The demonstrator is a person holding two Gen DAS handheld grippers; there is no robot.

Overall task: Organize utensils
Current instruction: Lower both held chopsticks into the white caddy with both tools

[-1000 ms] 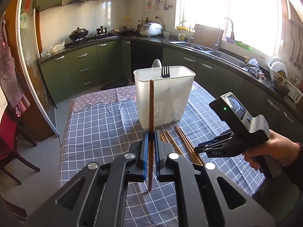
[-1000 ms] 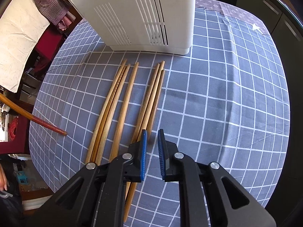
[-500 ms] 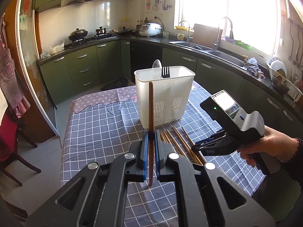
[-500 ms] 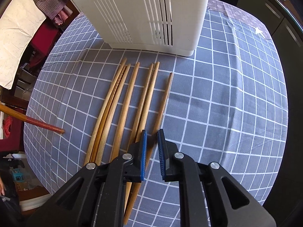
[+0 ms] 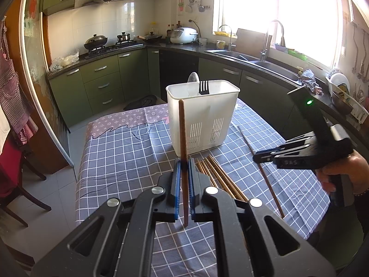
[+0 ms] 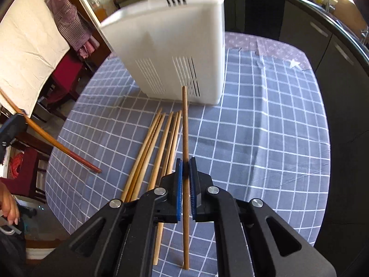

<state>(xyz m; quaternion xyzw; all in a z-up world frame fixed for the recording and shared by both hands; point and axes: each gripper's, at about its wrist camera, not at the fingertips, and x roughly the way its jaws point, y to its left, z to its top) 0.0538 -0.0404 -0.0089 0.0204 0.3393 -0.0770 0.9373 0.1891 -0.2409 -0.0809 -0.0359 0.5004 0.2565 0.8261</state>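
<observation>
My left gripper (image 5: 183, 165) is shut on a dark brown chopstick (image 5: 183, 138) and holds it upright in front of the white utensil holder (image 5: 203, 124), which has a fork (image 5: 203, 87) and a spoon in it. My right gripper (image 6: 185, 165) is shut on a light wooden chopstick (image 6: 185, 129) and holds it above the table; it shows in the left wrist view (image 5: 268, 177) too. Several more chopsticks (image 6: 156, 143) lie on the checked tablecloth in front of the holder (image 6: 175, 53). The left gripper's chopstick (image 6: 57, 146) enters the right wrist view from the left.
The table with the blue checked cloth (image 5: 120, 161) stands in a kitchen. Green cabinets (image 5: 101, 83), a stove and a sink counter (image 5: 253, 60) run behind it. A red chair (image 5: 13, 173) stands to the left of the table.
My right gripper has shut on one chopstick from the pile and lifted it off the cloth. My left gripper still holds its chopstick upright, about where it was.
</observation>
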